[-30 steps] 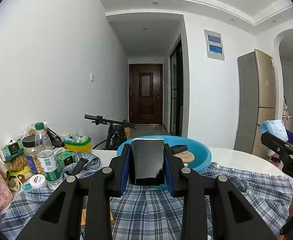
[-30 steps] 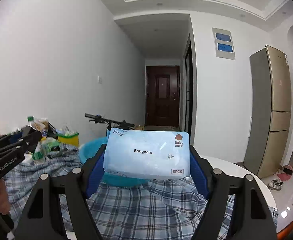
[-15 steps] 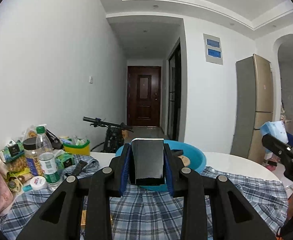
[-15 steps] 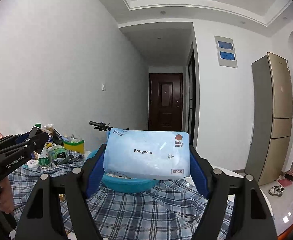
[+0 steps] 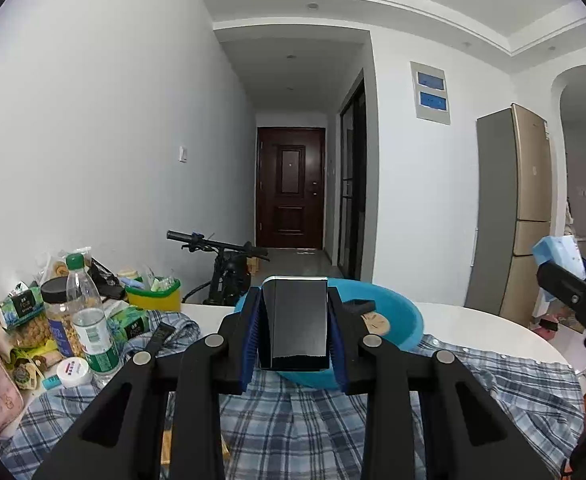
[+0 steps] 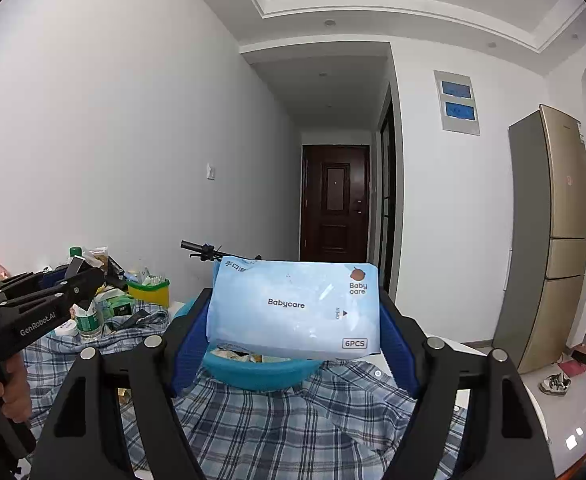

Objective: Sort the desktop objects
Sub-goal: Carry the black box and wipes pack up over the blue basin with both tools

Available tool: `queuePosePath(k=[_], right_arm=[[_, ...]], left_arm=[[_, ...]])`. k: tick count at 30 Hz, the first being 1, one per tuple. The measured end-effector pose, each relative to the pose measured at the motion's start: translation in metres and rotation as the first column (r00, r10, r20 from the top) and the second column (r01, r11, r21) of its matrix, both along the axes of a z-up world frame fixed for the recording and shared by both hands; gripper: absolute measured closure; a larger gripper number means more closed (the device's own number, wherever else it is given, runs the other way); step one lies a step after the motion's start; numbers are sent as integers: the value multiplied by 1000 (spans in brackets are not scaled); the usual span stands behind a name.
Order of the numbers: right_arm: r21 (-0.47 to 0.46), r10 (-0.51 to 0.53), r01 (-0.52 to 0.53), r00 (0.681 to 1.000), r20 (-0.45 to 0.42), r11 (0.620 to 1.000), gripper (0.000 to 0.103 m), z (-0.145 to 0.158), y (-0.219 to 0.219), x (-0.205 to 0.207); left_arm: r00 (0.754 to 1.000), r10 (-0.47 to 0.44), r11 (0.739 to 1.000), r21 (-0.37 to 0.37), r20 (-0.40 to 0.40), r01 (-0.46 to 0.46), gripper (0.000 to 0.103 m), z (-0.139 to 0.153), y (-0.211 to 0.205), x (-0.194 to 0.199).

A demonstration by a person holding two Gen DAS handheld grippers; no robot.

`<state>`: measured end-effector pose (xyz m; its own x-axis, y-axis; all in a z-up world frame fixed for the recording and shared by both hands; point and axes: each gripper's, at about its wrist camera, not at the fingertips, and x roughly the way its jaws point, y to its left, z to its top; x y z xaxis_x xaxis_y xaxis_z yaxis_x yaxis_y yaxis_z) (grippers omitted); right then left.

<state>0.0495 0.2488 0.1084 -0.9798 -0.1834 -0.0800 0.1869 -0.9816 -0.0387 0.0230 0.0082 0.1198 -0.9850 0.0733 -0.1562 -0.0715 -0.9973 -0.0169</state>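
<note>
Both hands have lifted a little since the earlier frames: the basin (image 5: pixel 407 322) and the shirt (image 5: pixel 293 420) now sit lower in each view, and more of the hallway shows beyond them, while each load sits the same in its grip.

Left fingers (image 5: pixel 295 330) pinch a black box (image 5: pixel 295 326) by its two narrow sides, the box upright with its glossy face toward the camera. Right fingers (image 6: pixel 293 320) are pressed on the short ends of a blue wipes pack (image 6: pixel 293 310), so its long axis runs across from pad to pad and the printed face looks back at the lens. The pack bulges slightly but does not sag.

What matters for the next move, as I read it, is that the basin lies straight ahead of and below both loads, resting on the shirt spread over the white table (image 5: pixel 473 326). The box hangs in front of the near rim; the pack hangs above the near rim too, with some items already visible inside the basin. Neither hand looks clearly nearer, though the pack seems higher over the rim. Bottles, jars and snack bags (image 5: pixel 65 320) crowd the table's left end, well apart from either load. If the basin is the goal, each hand needs to go forward and down before letting go
</note>
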Motion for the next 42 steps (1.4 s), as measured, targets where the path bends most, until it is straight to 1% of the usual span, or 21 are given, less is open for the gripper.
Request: queuePosePath(k=[5,7,9,12,15,17,21,25,32,39,42], right_arm=[[26,-12,12,1000,-13,1000,28,2,-4,-15],[31,-16,17,1000,-16,999,28,3,-5,-23],[30,-14,15,1000,-13,999,28,5,-5,-32],[17,-10,10,1000,-1,1000,28,7,-4,-47],[19,-14,14,1000,-6,1000,28,11,-6,-63],[18,-14,14,1000,-6,1000,28,13,-7,-74],[5,-7,7,1000,1,1000,28,18,-6,-97],[3,-6,6,1000,6,1000,28,23,-5,-121],[16,-5,5,1000,4,1000,28,28,-11,-162],[-5,5,-5,1000,11,1000,28,30,-18,-205],[-12,10,-10,1000,11,1000,28,28,-22,-217]], left_arm=[[1000,14,1000,-11,-3,-14,71,8,1,-26],[1000,3,1000,6,7,-3,71,11,1,-38],[1000,20,1000,12,19,-21,71,14,3,-50],[1000,11,998,55,25,-12,71,18,2,-67],[1000,26,998,49,12,-26,71,23,6,-85],[1000,18,998,54,12,-19,71,24,7,-98],[999,2,997,75,32,-4,71,28,9,-128],[999,-1,997,74,38,-2,71,32,13,-156],[999,-5,998,60,43,2,71,34,18,-199],[999,15,997,78,52,-19,71,32,12,-244],[998,25,996,85,54,-29,71,31,9,-259]])
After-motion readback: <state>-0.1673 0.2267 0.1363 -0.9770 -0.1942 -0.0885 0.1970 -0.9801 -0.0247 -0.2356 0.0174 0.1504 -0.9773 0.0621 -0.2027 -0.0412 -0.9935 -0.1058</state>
